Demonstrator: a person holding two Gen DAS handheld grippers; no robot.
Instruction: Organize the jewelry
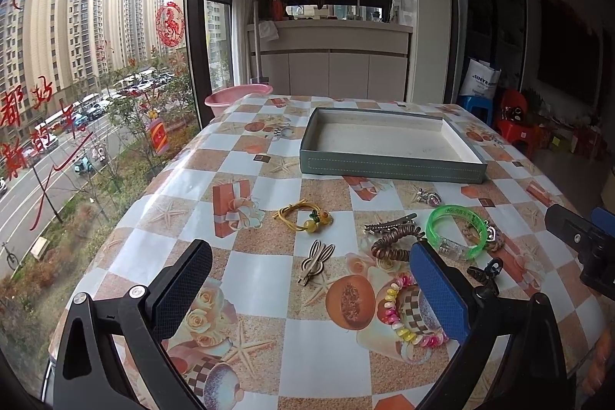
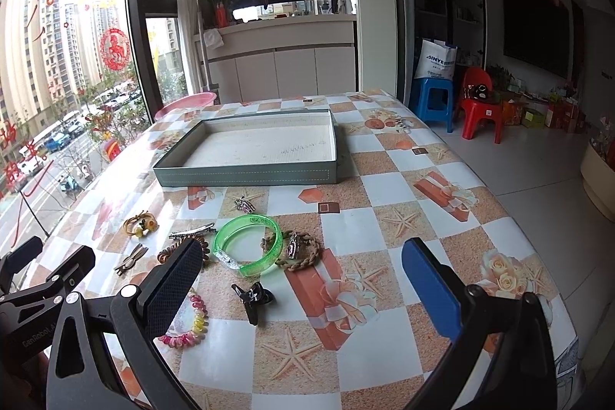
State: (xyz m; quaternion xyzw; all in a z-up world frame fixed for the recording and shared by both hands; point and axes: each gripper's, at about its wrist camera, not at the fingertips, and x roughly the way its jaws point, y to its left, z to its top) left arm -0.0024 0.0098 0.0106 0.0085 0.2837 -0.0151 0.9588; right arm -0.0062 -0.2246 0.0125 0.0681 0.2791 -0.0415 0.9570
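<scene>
A grey-green shallow box stands open on the checkered table. In front of it lie a green bangle, a yellow cord bracelet, a wooden rabbit clip, a brown coil tie, a silver clip, a pink-yellow coil bracelet, a black claw clip and a braided bracelet. My left gripper is open and empty above the near items. My right gripper is open and empty, over the black clip.
A small silver-and-pink charm lies near the box. A pink basin sits past the table's far left corner by the window. A blue stool and a red chair stand on the floor to the right.
</scene>
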